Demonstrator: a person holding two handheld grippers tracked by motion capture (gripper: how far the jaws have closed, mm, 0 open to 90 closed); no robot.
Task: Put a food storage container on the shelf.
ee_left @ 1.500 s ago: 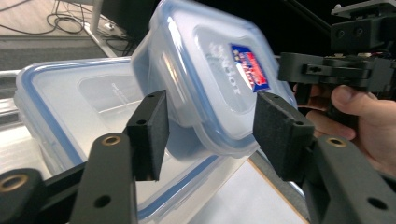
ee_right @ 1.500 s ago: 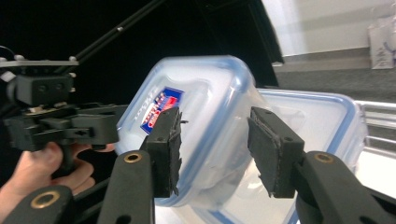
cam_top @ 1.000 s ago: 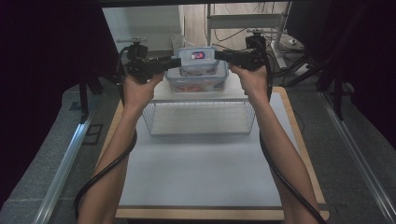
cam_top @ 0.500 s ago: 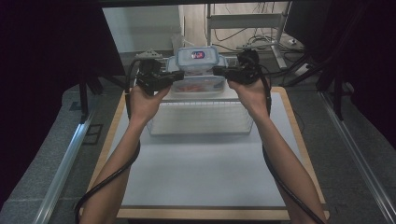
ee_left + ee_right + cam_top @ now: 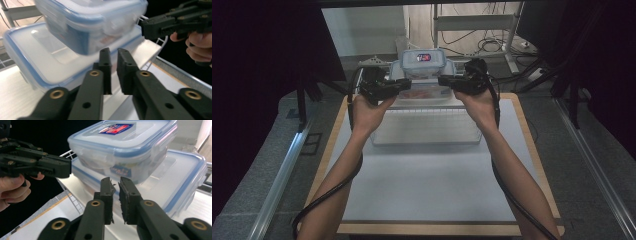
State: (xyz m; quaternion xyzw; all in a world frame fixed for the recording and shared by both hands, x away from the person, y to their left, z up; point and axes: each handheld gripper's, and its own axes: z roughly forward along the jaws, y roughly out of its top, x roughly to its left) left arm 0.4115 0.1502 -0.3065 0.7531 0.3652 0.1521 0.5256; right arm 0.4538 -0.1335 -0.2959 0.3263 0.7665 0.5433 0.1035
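— What has changed over the last second?

— Both hands have dropped. The left hand-held gripper [image 5: 404, 84] and the right hand-held gripper [image 5: 443, 80] were level with the sides of the small box [image 5: 423, 62], jaws wider. Now they point inward lower down, at the seam where it meets the big box [image 5: 422, 97].

— Are they gripping anything?

— No. On each, the jaws closed and have just eased apart again. Only a slit remains, and it's empty in both gripper views.

— Where is the small box?

— On the big box's lid, lid on. The stack is on the basket [image 5: 427, 132] at the far edge of the worktop [image 5: 427, 190], midway between the corners. The tips are just beside it; I can't tell if they touch.

— What does that mean for the job?

— I'd say the small box is let go and stacked. If it is to be lifted again, the jaws must open much wider first.
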